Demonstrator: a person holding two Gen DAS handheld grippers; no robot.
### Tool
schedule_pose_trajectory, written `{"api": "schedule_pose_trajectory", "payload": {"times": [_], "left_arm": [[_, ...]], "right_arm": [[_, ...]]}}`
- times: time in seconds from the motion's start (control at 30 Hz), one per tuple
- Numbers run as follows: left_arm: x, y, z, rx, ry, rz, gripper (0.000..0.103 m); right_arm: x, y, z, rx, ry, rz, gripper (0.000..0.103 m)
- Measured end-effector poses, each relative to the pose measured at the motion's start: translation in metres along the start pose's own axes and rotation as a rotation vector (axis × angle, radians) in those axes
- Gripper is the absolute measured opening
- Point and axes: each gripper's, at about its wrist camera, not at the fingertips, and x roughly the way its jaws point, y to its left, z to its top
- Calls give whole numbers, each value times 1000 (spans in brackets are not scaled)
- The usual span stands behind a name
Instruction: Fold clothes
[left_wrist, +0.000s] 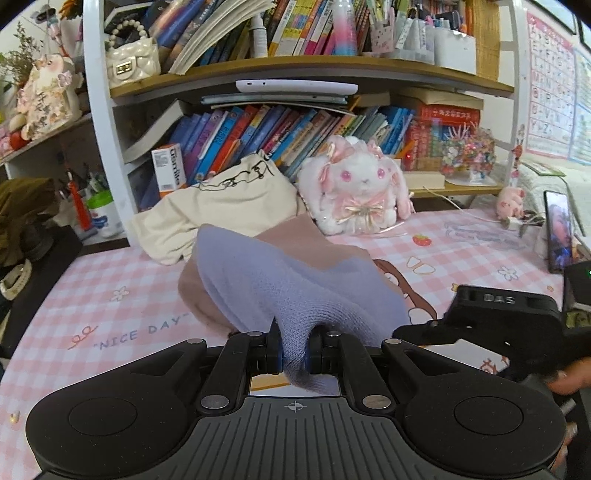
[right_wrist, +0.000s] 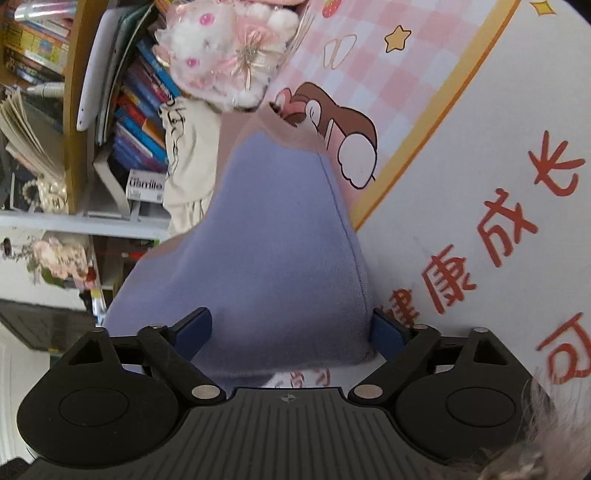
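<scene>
We are early in the fold: our left gripper (left_wrist: 294, 349) pinches the soft lilac-and-pink knit garment (left_wrist: 280, 280) above the pink checked desk mat (left_wrist: 110, 288), our right gripper (right_wrist: 291, 334) straddles it unclamped, nothing folded yet.

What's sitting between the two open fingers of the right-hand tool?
A fold of the lilac knit garment fills the gap between the right gripper's open fingers, seen in the right wrist view.

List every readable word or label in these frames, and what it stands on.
"NICE DAY": pink checked table mat.
"DAS": right gripper body.
"康成长": red characters on the mat's white panel.
White and orange box: vertical brand word, uncertain.
Book spines, wall chart: too small.
</scene>
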Motion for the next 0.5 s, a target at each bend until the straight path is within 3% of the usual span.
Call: {"api": "schedule_pose_trajectory", "payload": {"times": [0.07,0.1,0.17,0.37,0.5], "left_arm": [[0,8,-3,19,7,-12,9],[-1,13,-4,28,8,-16,9],[-3,21,-6,56,2,-13,9],[-23,40,4,162,-103,-6,9],[-44,37,28,201,-234,-92,9]], "right_arm": [[5,-2,-3,21,7,-4,50],[6,-2,-5,21,12,12,31],[8,-2,-9,17,23,54,13],[-26,22,-6,18,-121,271,11],[-64,68,16,-36,-270,441,10]]}}
